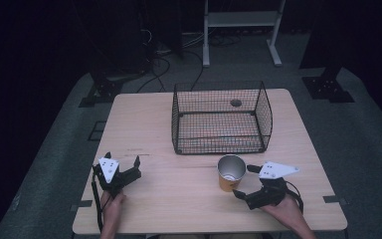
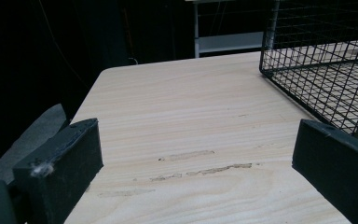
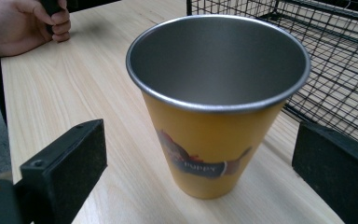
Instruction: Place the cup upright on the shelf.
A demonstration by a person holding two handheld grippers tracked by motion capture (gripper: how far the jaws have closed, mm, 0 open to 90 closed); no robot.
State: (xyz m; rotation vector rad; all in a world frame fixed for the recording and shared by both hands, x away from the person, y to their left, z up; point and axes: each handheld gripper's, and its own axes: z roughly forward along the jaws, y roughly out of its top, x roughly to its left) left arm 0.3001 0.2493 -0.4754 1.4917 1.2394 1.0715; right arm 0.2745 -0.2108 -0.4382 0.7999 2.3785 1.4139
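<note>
An orange cup (image 1: 230, 173) with a bare metal inside stands upright on the wooden table (image 1: 149, 129), just in front of the black wire basket (image 1: 221, 119). In the right gripper view the cup (image 3: 214, 116) looks empty and has a printed label low on its side. It stands ahead of the two wide-apart jaws of my right gripper (image 3: 200, 144), and neither touches it. From above, the right gripper (image 1: 243, 180) is open just right of the cup. My left gripper (image 1: 123, 159) rests open over bare wood at the front left, and it (image 2: 198, 140) holds nothing.
The basket (image 2: 326, 70) is empty and its near corner lies right of the left gripper; behind the cup stands its wire wall (image 3: 345, 56). A round hole (image 1: 236, 103) sits in the table behind it. The person's other hand (image 3: 28, 23) is at the far left. Floor cables and a white stand lie beyond.
</note>
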